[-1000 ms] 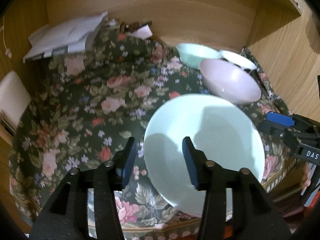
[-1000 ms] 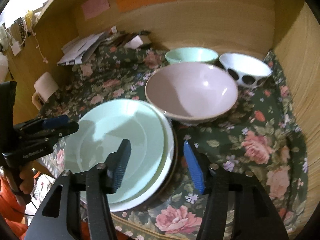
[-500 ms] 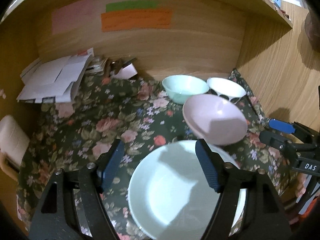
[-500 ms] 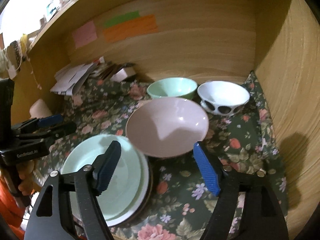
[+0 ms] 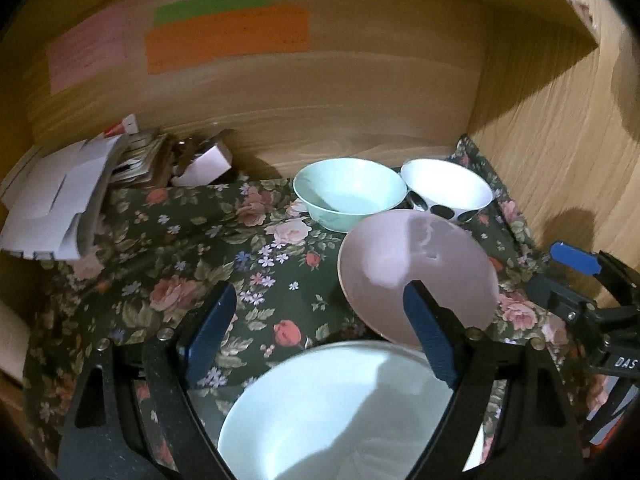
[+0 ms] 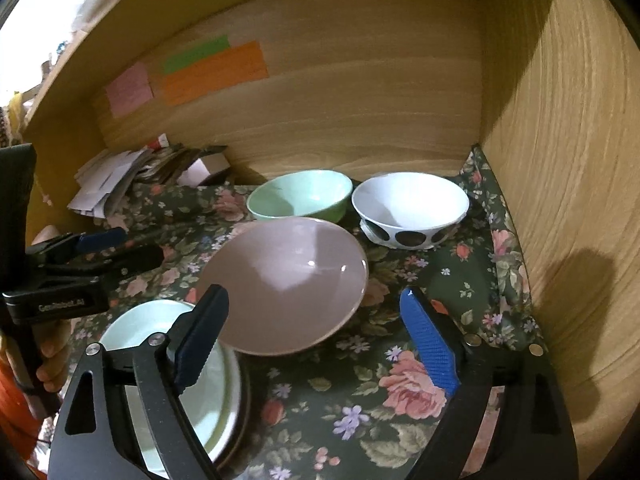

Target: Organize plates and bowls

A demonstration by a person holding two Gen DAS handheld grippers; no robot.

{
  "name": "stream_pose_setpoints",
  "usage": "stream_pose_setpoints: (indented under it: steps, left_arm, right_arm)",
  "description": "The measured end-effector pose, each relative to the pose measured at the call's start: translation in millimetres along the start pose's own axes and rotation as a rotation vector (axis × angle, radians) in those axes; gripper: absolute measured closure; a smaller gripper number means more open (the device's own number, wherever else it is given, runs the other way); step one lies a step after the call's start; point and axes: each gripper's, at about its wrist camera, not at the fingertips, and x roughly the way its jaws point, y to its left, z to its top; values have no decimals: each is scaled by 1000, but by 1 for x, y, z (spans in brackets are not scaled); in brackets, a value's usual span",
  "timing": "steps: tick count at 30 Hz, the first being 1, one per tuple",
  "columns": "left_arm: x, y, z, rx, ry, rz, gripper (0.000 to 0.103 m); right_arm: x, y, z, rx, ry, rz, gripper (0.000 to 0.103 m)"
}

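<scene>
A pale mint plate [image 5: 340,412] tops a plate stack [image 6: 160,360] at the front of the floral cloth. Behind it a pink bowl [image 5: 416,268] [image 6: 288,284] rests tilted. A mint bowl [image 5: 348,192] [image 6: 300,198] and a white bowl with black dots [image 5: 446,192] [image 6: 408,208] stand at the back. My left gripper [image 5: 318,288] hovers above the stack's far edge, its jaws opening with nothing between them. My right gripper [image 6: 313,293] hangs in front of the pink bowl, jaws opening, touching nothing. Each gripper shows in the other's view: right gripper [image 5: 560,276], left gripper [image 6: 140,246].
Loose papers and a small box [image 5: 60,208] pile up at the back left. A wooden back wall with coloured notes [image 5: 228,40] and a wooden side wall [image 6: 560,160] close in the shelf. A hand [image 6: 52,360] holds the left gripper's handle.
Both grippers have drawn back and up from the plate stack, and their jaws have spread much wider. The pale plate stays on the stack.
</scene>
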Motion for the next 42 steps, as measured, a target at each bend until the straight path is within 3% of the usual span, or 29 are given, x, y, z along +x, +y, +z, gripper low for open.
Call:
stream_pose_setpoints:
  steps: [13,16,21,27,35,42]
  left_arm:
    - [62,-9,9,45,94,-19,17]
    - [72,-11,10,44,115,-35,23]
    - [85,-11,11,32,151,-57,37]
    - [95,-11,9,34,182,-81,53]
    - [105,-14,7,41,215,-103,77]
    - [105,-17,5,58,207,-89,86]
  right_arm:
    - [44,-27,2,53,63,-13,17]
    - [55,-32,1,74,87,-5,17]
    - [70,-33,-1,84,130,11,39]
    - [79,-33,-4,99,162,42,56]
    - [85,-29,-6,110,177,71,70]
    - [88,-27,-7,105,180,69,77]
